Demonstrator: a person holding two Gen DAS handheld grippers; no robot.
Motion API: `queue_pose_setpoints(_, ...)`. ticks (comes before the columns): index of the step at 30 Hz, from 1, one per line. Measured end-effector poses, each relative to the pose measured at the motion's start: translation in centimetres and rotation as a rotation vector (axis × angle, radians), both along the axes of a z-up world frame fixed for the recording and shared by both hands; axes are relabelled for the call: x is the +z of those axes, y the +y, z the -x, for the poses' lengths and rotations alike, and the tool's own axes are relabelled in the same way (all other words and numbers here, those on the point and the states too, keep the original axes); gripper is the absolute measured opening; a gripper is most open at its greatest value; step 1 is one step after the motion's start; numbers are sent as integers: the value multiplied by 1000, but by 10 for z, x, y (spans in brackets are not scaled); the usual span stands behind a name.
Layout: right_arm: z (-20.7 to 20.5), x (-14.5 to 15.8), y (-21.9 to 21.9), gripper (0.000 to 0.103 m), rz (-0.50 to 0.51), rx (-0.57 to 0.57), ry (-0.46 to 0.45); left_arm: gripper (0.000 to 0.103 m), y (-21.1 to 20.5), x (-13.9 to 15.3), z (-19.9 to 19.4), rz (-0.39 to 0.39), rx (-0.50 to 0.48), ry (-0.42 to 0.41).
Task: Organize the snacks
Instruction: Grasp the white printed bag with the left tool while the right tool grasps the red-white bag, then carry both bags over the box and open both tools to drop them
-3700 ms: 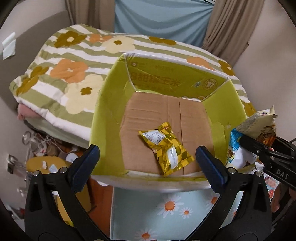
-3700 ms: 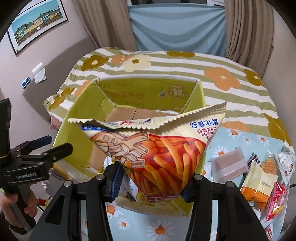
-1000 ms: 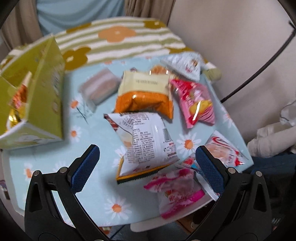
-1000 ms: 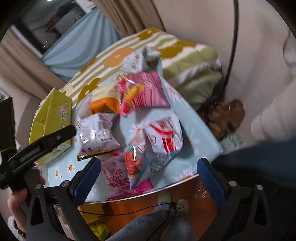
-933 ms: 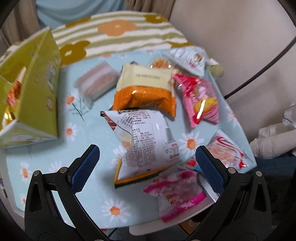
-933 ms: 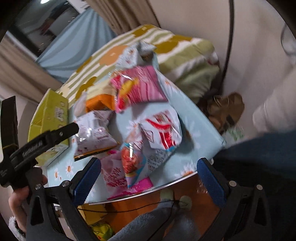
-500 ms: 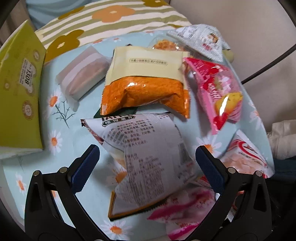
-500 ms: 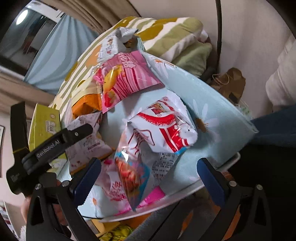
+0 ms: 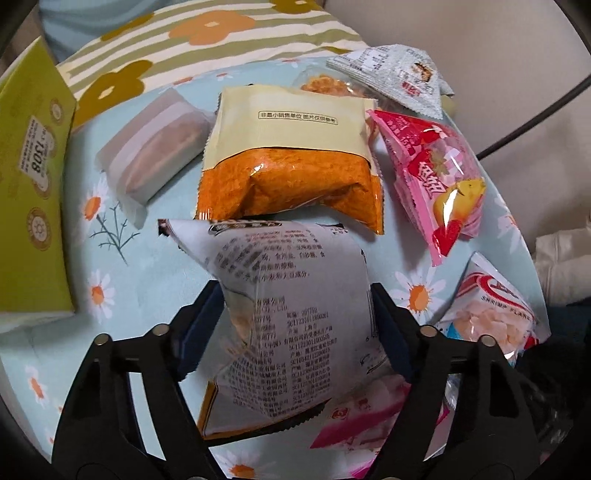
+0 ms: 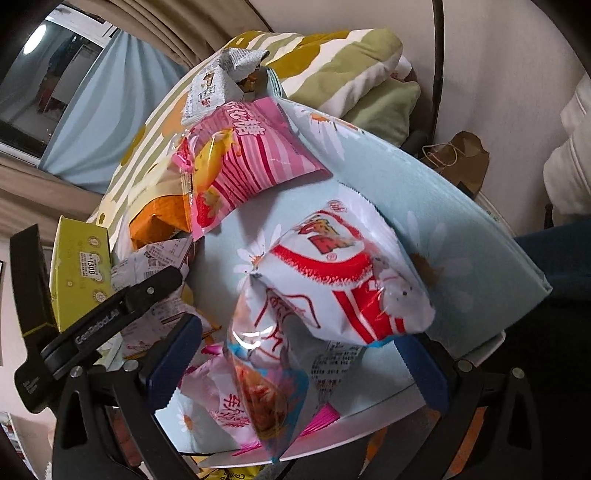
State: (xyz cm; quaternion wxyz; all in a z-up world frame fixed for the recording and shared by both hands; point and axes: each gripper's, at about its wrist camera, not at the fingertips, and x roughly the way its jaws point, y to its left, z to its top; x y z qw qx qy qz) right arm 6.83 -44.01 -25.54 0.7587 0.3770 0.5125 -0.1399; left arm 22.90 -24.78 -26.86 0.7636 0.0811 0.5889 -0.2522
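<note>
My left gripper [image 9: 295, 317] is shut on a silver snack bag with black print [image 9: 291, 306], its pads pressing both sides. The bag still lies on the light blue daisy tablecloth [image 9: 147, 266]. My right gripper [image 10: 295, 365] is open, its pads on either side of a white and red shrimp-flake bag [image 10: 343, 273] and a clear bag with blue edge [image 10: 266, 398], not pressing them. The left gripper also shows in the right wrist view [image 10: 122, 306] at the left. The yellow-green cardboard box [image 9: 29, 184] stands at the table's left.
Other snacks lie on the table: an orange and cream bag [image 9: 291, 162], a pink striped bag [image 9: 432, 173], a silver triangular pack [image 9: 395, 77], a grey wrapped cake [image 9: 155, 151], a pink pack [image 9: 358, 417]. A floral quilt [image 9: 207, 33] lies beyond. The table edge [image 10: 517, 258] is close on the right.
Both grippers have moved down and closer to the snacks. The left jaws have closed on the silver printed bag. The right jaws have come around the shrimp-flake bag, still open.
</note>
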Motion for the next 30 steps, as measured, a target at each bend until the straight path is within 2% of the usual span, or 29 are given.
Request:
queue_pose_setpoints(4, -2, -6, 0, 103, 12, 6, 14, 68, 7, 0, 1, 23, -11, 5)
queue_pose_setpoints(12, -5, -7, 3, 103, 24, 26, 2, 63, 12, 5, 5, 4, -19, 3)
queue_pose_setpoints(16, -8, -7, 7, 92, 59, 41, 8, 62, 21, 8, 9, 8, -3, -3)
queue_pose_setpoints(20, -8, -7, 11, 89, 97, 51, 10, 62, 28, 13, 11, 27, 15, -8)
queue_pose_setpoints(25, -9, -7, 15, 69, 101, 89, 2, 62, 34, 21, 15, 41, 29, -24)
queue_pose_setpoints(30, -8, -5, 20, 66, 114, 116, -9, 62, 40, 31, 21, 57, 41, -38)
